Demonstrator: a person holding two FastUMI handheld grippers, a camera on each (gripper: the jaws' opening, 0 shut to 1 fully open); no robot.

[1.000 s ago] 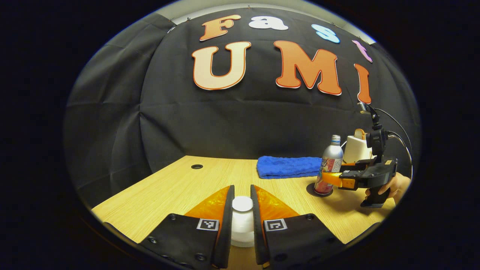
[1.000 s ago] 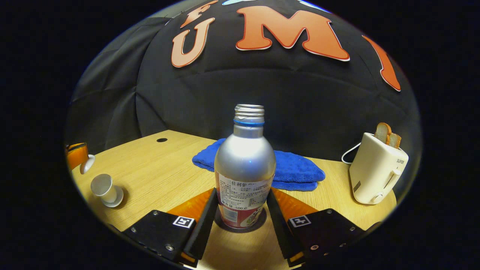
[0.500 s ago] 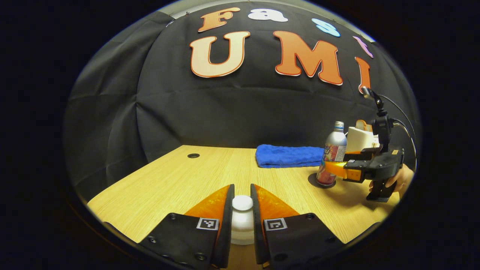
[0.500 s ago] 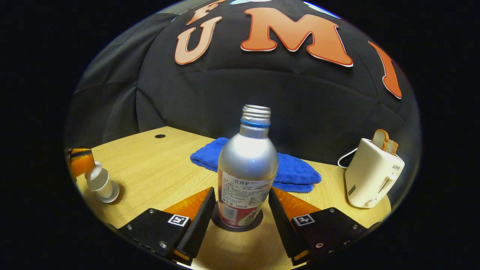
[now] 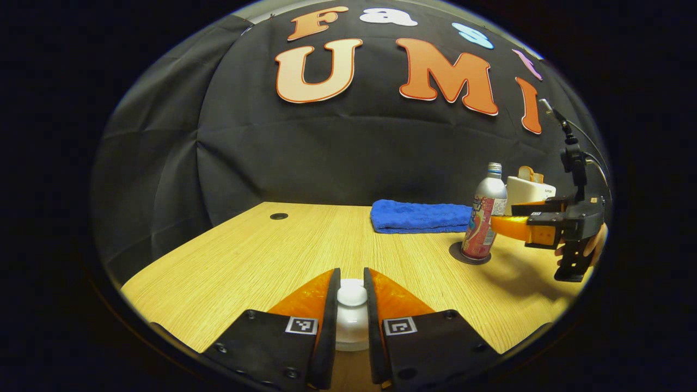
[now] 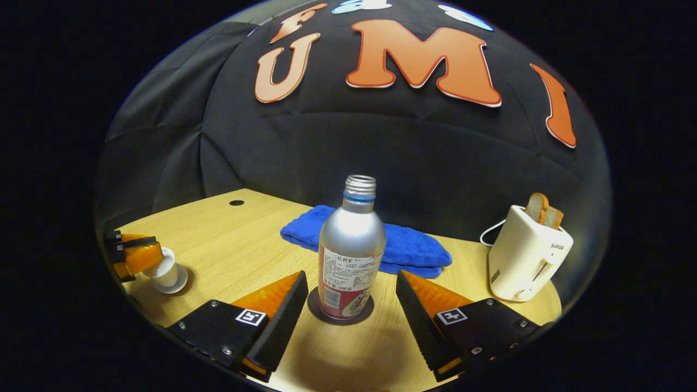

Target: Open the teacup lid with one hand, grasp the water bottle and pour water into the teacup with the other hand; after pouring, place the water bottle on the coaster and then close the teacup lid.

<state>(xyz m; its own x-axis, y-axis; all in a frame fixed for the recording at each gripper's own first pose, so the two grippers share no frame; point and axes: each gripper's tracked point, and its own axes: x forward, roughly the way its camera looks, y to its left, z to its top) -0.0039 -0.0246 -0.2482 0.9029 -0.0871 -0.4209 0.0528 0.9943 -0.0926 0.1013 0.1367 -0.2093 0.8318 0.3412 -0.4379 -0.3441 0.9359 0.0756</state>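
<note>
Uncapped silver water bottle (image 6: 351, 253) upright on coaster (image 6: 340, 314), right tongs (image 6: 348, 305) released, left tongs (image 5: 351, 305) clenched on teacup lid (image 5: 352, 296).

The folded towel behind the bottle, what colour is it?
Bright blue; the folded fluffy towel shows best in the right gripper view.

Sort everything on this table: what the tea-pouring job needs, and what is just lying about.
Job:
white ceramic teacup
white teacup lid
silver metal water bottle
dark round coaster

Lying about:
blue folded towel
cream toaster holding bread slices
</note>
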